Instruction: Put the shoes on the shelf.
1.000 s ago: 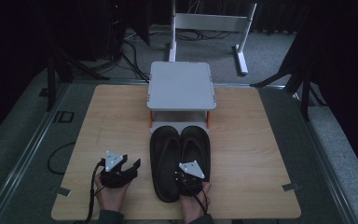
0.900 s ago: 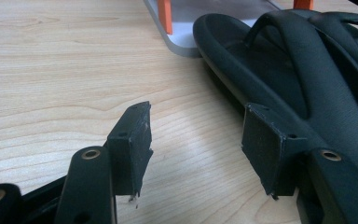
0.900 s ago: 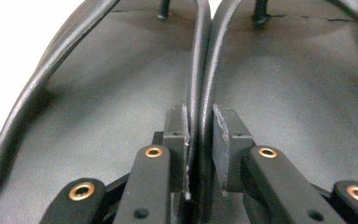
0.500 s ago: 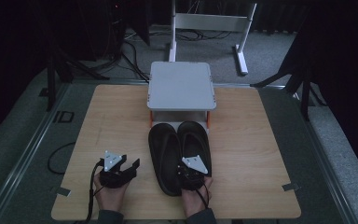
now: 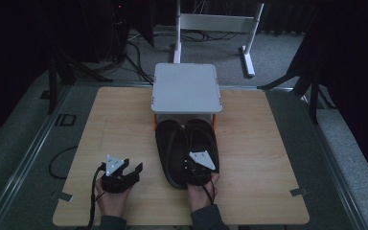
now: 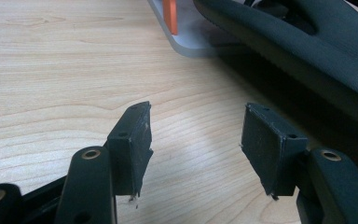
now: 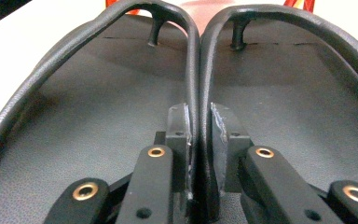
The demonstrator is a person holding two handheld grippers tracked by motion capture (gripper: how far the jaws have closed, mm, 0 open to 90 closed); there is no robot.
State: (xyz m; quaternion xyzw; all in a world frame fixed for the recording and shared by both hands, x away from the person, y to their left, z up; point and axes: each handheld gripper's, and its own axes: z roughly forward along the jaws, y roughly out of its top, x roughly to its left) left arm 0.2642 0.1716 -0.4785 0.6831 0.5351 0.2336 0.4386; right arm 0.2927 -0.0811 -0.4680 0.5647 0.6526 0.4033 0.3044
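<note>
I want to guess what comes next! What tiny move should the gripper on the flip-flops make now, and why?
Probably slide the black flip-flops a bit farther toward the grey rack. The right hand-held gripper pinches both inner straps together, and the toes are just at the rack's edge.

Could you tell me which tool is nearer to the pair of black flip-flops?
Right. The right tool is clamped on the flip-flops' two inner straps; the left tool sits open on the table beside them, apart.

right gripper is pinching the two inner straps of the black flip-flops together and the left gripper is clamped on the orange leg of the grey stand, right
Not quite. The left gripper holds nothing: the left gripper view shows its jaws open over bare table. The right gripper does pinch the flip-flops' inner straps.
</note>
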